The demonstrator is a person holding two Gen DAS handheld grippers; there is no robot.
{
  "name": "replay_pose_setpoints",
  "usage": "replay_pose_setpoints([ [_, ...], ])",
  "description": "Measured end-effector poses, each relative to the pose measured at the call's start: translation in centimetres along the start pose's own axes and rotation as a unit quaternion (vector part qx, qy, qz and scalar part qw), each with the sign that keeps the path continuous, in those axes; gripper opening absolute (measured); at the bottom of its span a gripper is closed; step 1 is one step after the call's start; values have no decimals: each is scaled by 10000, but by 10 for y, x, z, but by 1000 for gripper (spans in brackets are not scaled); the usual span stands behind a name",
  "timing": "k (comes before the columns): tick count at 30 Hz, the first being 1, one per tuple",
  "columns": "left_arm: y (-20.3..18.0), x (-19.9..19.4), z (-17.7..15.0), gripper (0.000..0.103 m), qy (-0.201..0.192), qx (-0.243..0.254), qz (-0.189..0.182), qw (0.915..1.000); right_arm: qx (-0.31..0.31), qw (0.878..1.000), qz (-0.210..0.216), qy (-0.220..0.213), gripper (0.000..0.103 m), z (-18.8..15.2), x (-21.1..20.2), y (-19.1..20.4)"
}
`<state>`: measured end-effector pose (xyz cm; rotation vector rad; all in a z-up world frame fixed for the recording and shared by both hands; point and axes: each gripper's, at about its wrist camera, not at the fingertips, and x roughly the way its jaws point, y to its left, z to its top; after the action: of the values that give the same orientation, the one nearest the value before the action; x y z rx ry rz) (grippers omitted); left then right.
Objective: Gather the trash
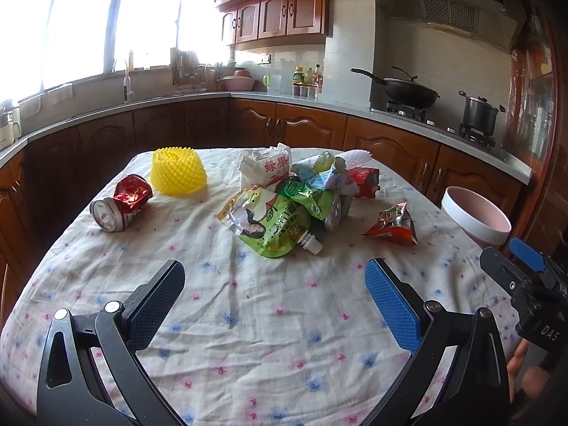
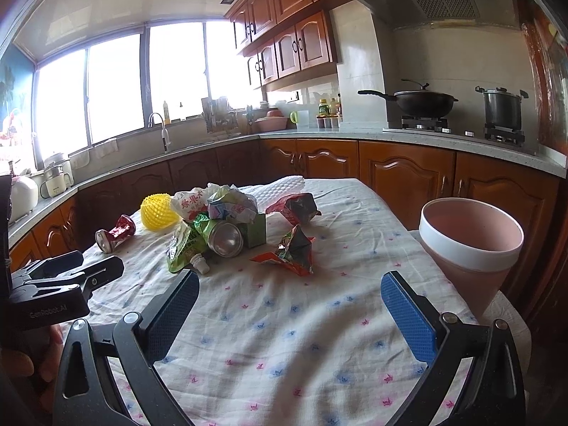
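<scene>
Your left gripper [image 1: 275, 284] hangs over the near part of the table [image 1: 248, 337] with its jaws spread wide and nothing between them. Your right gripper [image 2: 289, 294] is the same: jaws wide apart, empty, above the flowered cloth.

From the left wrist view, the trash lies ahead of you. A green drink pouch [image 1: 269, 220] sits at about 12 o'clock from the gripper, its white spout pointing toward you. Touching it from behind are a white bag [image 1: 266, 167] with red lettering, a wad of crumpled wrappers [image 1: 319, 174] and a silver can [image 1: 333, 213] lying on its side. A red snack wrapper [image 1: 365, 181] lies at 1 o'clock, at the far side of the pile. An orange snack packet [image 1: 394, 222] lies apart from the pile at 2 o'clock. A crushed red can [image 1: 122, 202] lies on its side at 10 o'clock, well apart from the pile, with a yellow foam net [image 1: 177, 172] just behind it at 11 o'clock.

A pink bin [image 2: 472, 245] with a white rim stands at the table's right edge, at 2 o'clock from your right gripper, open side up and tilted in the fisheye view.
</scene>
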<state>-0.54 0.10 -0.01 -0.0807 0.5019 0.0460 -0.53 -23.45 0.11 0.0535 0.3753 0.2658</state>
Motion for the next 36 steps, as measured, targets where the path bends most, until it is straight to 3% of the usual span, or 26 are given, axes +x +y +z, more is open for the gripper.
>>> replay_pose_setpoints([
  [36, -4, 5, -1, 103, 42, 42, -37, 10000, 40, 9999, 96, 32, 103, 1, 3, 0],
])
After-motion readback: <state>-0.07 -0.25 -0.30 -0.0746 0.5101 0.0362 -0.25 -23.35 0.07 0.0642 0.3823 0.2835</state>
